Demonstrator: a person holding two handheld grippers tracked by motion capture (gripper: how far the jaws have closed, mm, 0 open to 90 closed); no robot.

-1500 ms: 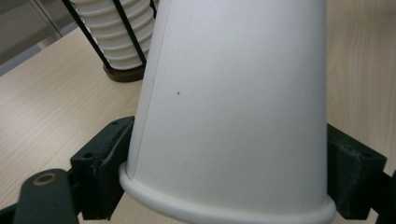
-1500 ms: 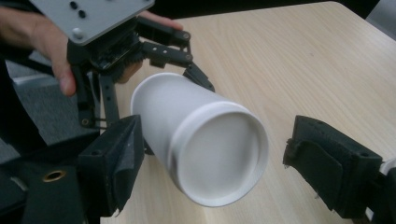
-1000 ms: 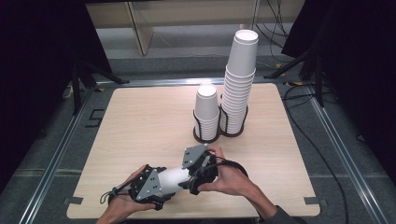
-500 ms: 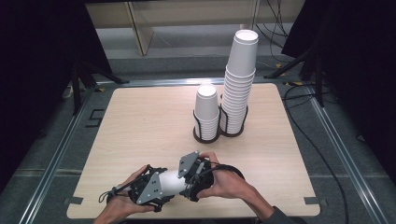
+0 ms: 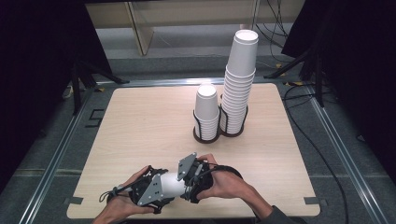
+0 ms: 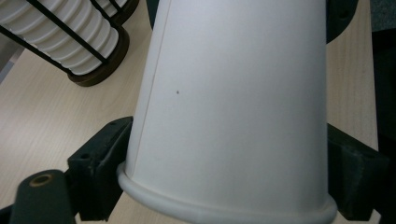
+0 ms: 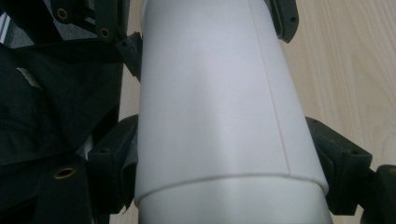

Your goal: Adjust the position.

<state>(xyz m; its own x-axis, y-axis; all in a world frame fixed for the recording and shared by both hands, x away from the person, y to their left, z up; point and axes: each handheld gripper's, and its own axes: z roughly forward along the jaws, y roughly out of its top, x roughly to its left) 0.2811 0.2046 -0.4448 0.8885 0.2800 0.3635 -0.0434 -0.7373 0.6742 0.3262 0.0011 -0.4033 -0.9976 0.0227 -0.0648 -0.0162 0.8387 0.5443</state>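
- Right now my left tongs (image 5: 159, 190) flank the rolled-rim end of a white paper cup (image 5: 171, 184). Their jaws have just been opening with the cup between them, and I cannot tell whether they press on it.
- My right tongs (image 5: 188, 179) are clamped on the cup's other end.
- The cup lies level, its long axis running from one pair of tongs to the other, so the coming move turns on a pull along that line.
- A step ringing the wall may mean two nested cups; I cannot tell.
- It sits well nearer me than the tall stack of white cups (image 5: 239, 88).
- Count: two stacks, the short one (image 5: 207, 112) just left of the tall one, and two black wire holders.
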